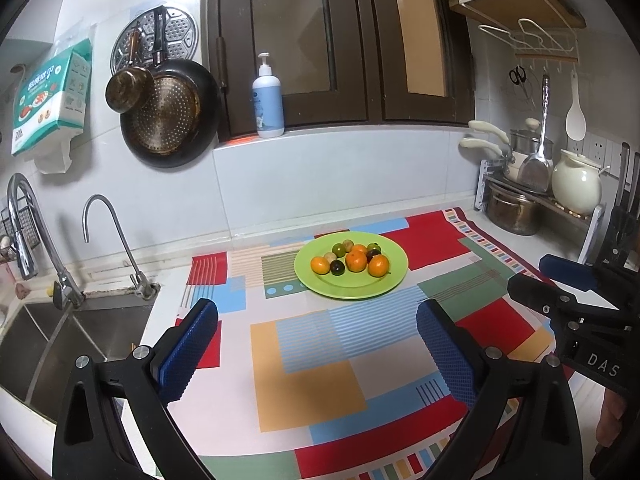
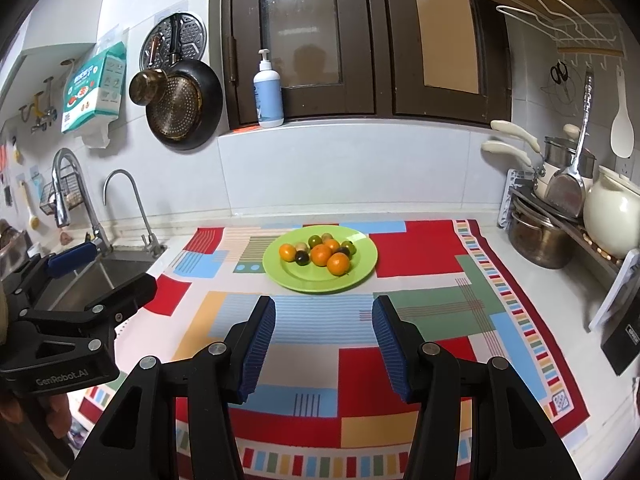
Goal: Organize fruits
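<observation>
We are holding the left gripper point(image 1: 316, 356) with its blue-padded fingers point(image 1: 190, 350) spread wide and nothing between them, hovering above the patterned mat point(image 1: 304, 384) on the near side of the counter. We are keeping the right gripper point(image 2: 324, 348) parted too, less widely, its pads point(image 2: 260, 344) also gripping nothing. Both are pointing toward the green plate point(image 2: 352, 276), which is sitting well beyond the fingertips, near the back edge of the mat. We judge that this stance is giving both cameras a full view of the fruit while leaving either gripper free to go in.

The fruits point(image 2: 322, 254) are all lying together on the plate, in one loose cluster near its middle: several oranges point(image 1: 356, 261), a few small dark round fruits point(image 1: 337, 267), some small green ones point(image 1: 339, 249) and a couple of pale brownish ones whose kind we cannot tell. The kinds are lying mixed, touching one another, not sorted by colour. None is lying on the mat or the bare counter.

This scene is fitting two readings: fruit gathered onto one plate as the tidy end result, or a mixed pile awaiting sorting. We are seeing no second dish or basket that would settle it.

To our left the sink point(image 1: 80, 332) and its taps point(image 1: 116, 236) are standing clear of the mat; to our right a rack of pots point(image 2: 536, 236) is crowding the counter's end, so the open mat is the only free working ground.
</observation>
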